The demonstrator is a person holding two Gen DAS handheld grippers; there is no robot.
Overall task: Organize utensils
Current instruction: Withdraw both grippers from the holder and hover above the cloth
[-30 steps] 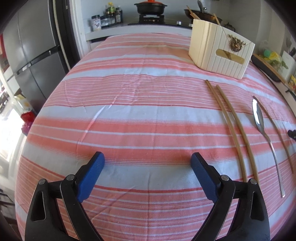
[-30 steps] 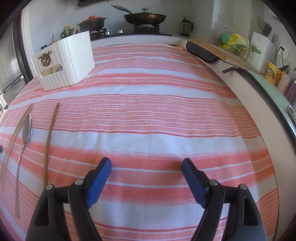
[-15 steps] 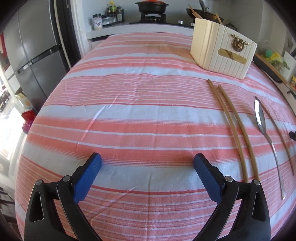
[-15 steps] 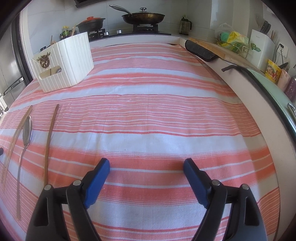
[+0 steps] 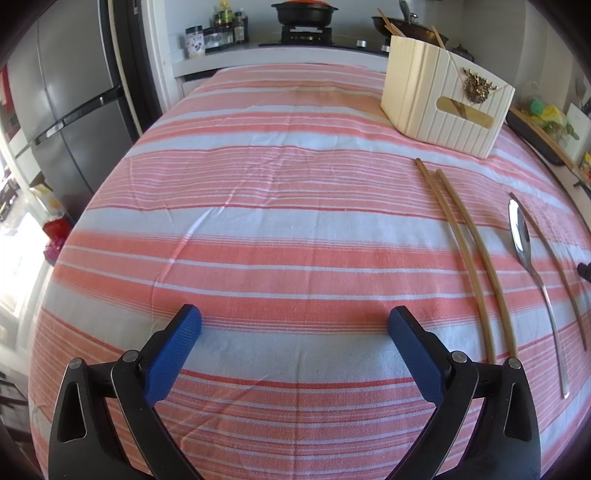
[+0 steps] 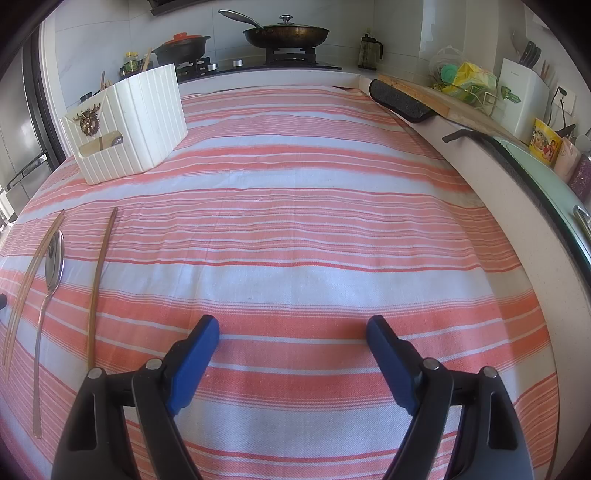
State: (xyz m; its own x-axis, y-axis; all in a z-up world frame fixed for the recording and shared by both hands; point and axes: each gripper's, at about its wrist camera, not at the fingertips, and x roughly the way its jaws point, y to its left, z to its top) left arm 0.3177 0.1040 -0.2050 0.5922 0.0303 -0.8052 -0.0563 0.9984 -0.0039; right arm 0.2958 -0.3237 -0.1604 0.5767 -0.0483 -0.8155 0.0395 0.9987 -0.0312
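Both claws, left (image 5: 294, 319) and right (image 6: 293, 329), are held wide open with nothing gripped, over the striped cloth (image 5: 280, 236). Two chopsticks (image 5: 469, 254), a spoon (image 5: 532, 273) and a third chopstick (image 6: 96, 284) are laid flat near the white holder (image 5: 443, 107).

Chopsticks on the cloth: three are counted, a pair (image 5: 466, 254) lying side by side and a single one (image 5: 550, 258) beyond the spoon.
Spoons: one (image 5: 532, 273) is seen on the cloth.
Holders: one ribbed white box (image 5: 443, 107) is counted.
Cloths: one striped cloth (image 5: 277, 229) is seen.
Grippers: two are counted, left (image 5: 294, 321) and right (image 6: 292, 328).
Pans on the stove: two are counted, a lidded pot (image 6: 181, 46) and a frying pan (image 6: 286, 33).
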